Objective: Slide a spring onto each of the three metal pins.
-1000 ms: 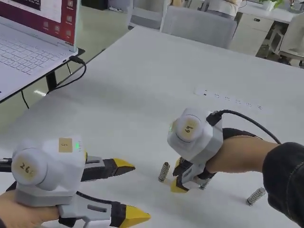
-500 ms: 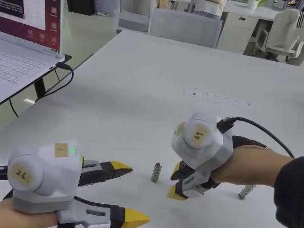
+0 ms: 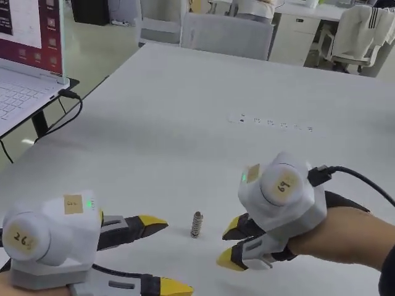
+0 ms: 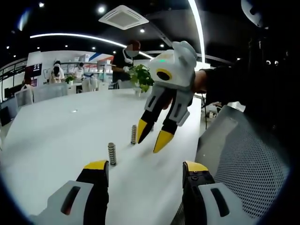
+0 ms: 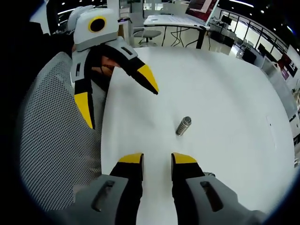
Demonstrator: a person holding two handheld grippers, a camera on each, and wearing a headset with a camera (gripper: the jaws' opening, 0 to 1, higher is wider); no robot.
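Spring [image 3: 197,224] stands upright on the white table [image 3: 185,123], between your two grippers and apart from both. The left gripper view gives a second spring [image 4: 133,134], also upright, just beyond the first and near the right gripper's yellow tips. Can't tell whether a pin runs inside either one; the coils hide it.

Left gripper [image 3: 163,256]: jaws spread wide, nothing held. Right gripper [image 3: 229,244]: jaws parted a little, nothing between them, tips pointing toward the spring.

Judgement: two of the three look seated, and you carry no spring for the rest.

Risks from here:
- Upright springs are light and narrow at the foot. A jaw tip sweeping close could knock one over and send it rolling.
- Your right tips sit near the second spring, so a careless turn of that hand could clip it.
- Pinch a spring too hard mid-coil and it may squirm or shoot out sideways.
- Come at a pin off its axis and the coil end may catch on the top and buckle.
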